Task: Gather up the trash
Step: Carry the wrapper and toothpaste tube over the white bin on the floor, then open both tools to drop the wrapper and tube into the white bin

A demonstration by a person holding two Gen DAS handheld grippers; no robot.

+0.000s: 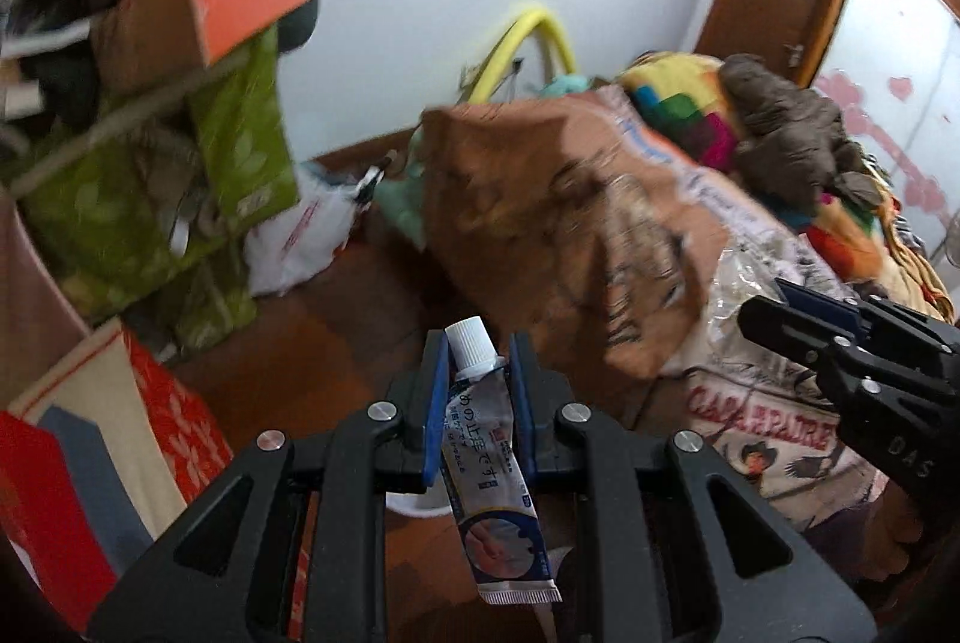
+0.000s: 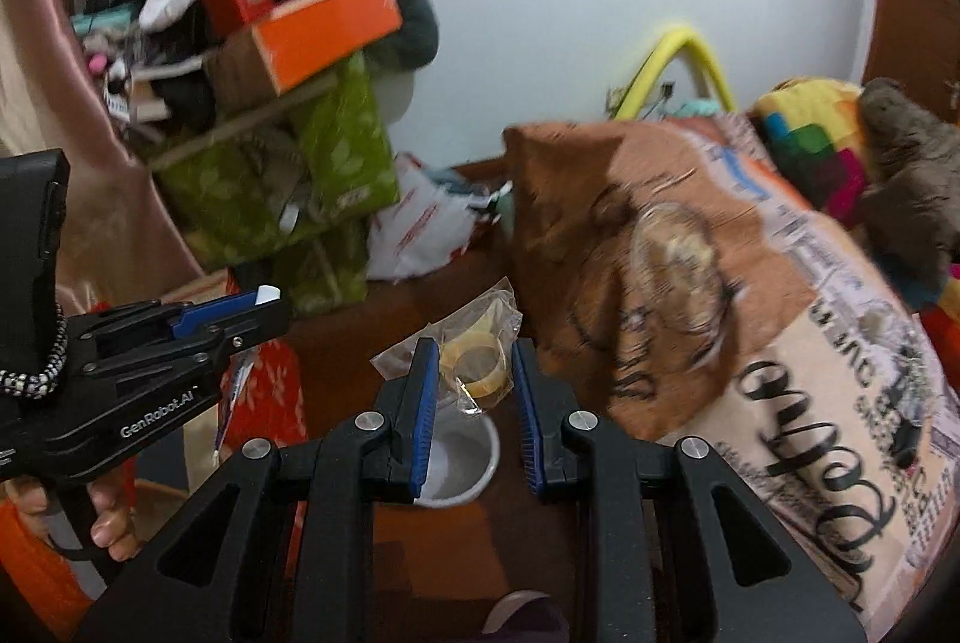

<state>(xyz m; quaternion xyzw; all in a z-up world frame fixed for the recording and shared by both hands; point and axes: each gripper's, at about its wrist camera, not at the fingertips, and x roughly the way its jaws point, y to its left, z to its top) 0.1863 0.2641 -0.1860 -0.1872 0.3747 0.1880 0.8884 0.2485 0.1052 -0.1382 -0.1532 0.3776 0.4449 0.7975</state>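
Left gripper fingers clamp a tube, right gripper fingers pinch a wrapper, the white bin at six o'clock, likely for dropping.

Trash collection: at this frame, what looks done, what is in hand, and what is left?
Done: two pieces are picked up. In hand: the left gripper clamps a squeezed tube with a white cap; the right gripper clamps a clear wrapper holding a yellowish ring. Left: neither is dropped yet; a white bin sits on the floor just below the right gripper. More trash cannot be told through the blur.
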